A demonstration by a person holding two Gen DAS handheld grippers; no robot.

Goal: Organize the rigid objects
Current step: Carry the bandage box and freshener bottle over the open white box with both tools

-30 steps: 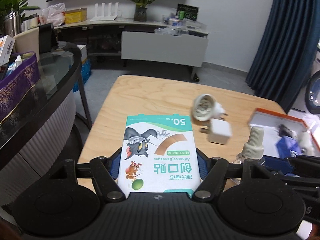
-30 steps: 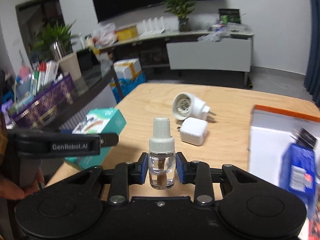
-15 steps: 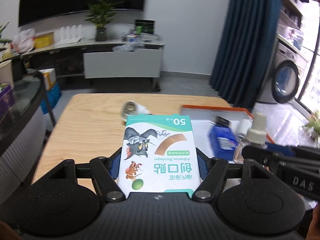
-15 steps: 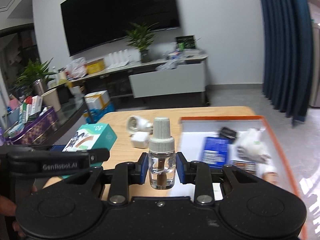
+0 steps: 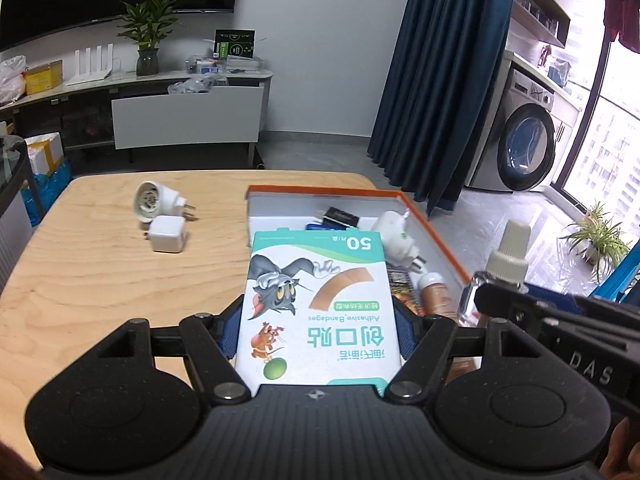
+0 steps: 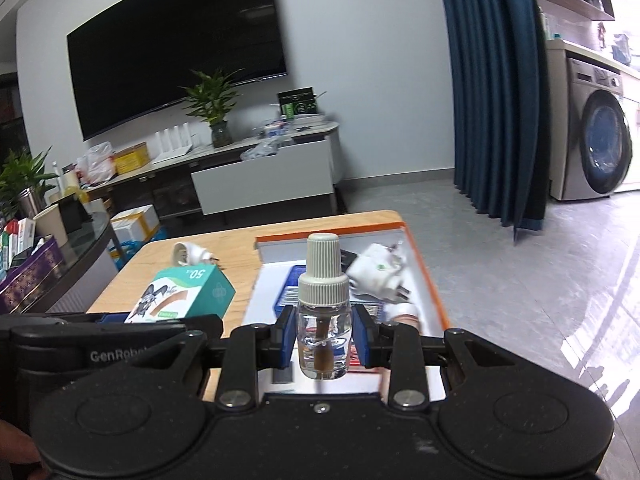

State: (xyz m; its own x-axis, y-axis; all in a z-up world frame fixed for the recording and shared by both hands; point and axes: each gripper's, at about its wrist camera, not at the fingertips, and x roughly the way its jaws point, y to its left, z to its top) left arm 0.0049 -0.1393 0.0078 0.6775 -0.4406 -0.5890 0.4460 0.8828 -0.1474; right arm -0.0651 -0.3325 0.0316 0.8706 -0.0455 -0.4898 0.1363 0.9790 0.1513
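1. Left gripper (image 5: 318, 332) is clamped on the two long sides of the adhesive bandage box (image 5: 318, 304), which lies flat with its long axis running straight ahead along the fingers.
2. Right gripper (image 6: 323, 338) is clamped on the glass body of the small clear bottle (image 6: 323, 320), which stands upright with its ribbed cap on top.
3. Orange-rimmed tray (image 5: 436, 232) lies ahead and slightly right of the left gripper; the far end of the box already overhangs the tray's left part. My judgement is that the coming move is a short lowering into the tray.
4. From the right wrist view the tray (image 6: 428, 276) sits directly beneath and ahead of the bottle, so the right gripper looks the nearer of the two to an open spot.
5. Only the left wrist view shows the white charger cube (image 5: 169, 234) and all of the round white plug adapter (image 5: 158, 202), both loose on the table (image 5: 80, 280), well apart from the tray.
6. Only the right wrist view shows the blue packet (image 6: 290, 286) lying in the tray beside the white plug (image 6: 378, 272).
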